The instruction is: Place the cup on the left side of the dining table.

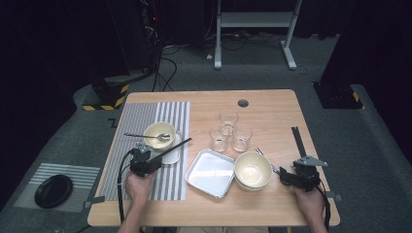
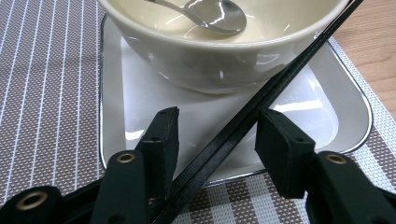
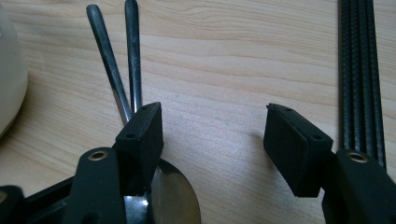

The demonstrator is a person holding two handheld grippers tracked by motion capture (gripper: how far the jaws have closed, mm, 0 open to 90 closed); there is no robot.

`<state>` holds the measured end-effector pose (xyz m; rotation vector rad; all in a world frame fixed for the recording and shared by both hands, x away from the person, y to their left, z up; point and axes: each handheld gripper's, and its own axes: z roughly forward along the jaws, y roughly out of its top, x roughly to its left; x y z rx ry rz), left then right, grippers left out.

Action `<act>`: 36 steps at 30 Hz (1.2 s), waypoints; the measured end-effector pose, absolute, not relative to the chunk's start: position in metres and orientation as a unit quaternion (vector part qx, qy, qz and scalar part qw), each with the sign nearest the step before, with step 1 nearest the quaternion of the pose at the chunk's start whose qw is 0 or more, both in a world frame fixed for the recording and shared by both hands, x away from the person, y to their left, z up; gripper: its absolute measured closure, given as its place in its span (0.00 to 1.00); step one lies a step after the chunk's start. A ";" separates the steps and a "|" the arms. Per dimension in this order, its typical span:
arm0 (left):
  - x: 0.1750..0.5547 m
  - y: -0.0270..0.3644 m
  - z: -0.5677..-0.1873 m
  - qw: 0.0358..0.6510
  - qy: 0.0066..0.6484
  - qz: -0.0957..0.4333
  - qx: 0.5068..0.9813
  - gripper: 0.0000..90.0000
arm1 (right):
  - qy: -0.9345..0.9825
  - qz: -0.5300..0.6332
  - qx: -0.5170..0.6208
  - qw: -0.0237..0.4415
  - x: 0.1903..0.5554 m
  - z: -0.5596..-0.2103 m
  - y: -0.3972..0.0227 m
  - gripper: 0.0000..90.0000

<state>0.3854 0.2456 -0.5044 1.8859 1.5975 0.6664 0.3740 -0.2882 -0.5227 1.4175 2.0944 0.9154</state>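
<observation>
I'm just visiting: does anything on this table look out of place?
One black chopstick lies askew, propped from the small tray up over the cream bowl's rim, between the left gripper's open jaws.

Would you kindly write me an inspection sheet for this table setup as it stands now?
Surface: wooden table with a striped placemat on its left side.
Job's things: cream bowl holding a spoon, on a white square tray; black chopsticks leaning across that tray; second square tray; stacked bowls; three glasses; two spoons; more black chopsticks at the right.
Clutter: nothing seen.
Grippers: left hand-held gripper open, straddling the chopsticks; right hand-held gripper open over bare wood.
Cables: black lead trailing from the left one; floor cables.
Surroundings: black dish on a floor mat; white stand.
</observation>
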 end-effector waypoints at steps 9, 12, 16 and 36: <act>0.386 0.246 -0.505 0.288 0.596 0.255 0.706 0.54 | 0.761 0.332 0.510 0.225 0.374 -0.523 -0.289 0.42; 0.386 0.246 -0.505 0.287 0.598 0.252 0.704 0.53 | 0.761 0.332 0.510 0.226 0.374 -0.523 -0.289 0.42; 0.387 0.246 -0.506 0.289 0.600 0.256 0.701 0.53 | 0.761 0.332 0.509 0.226 0.374 -0.523 -0.289 0.42; 0.388 0.249 -0.506 0.283 0.601 0.264 0.699 0.48 | 0.762 0.332 0.509 0.225 0.374 -0.523 -0.289 0.42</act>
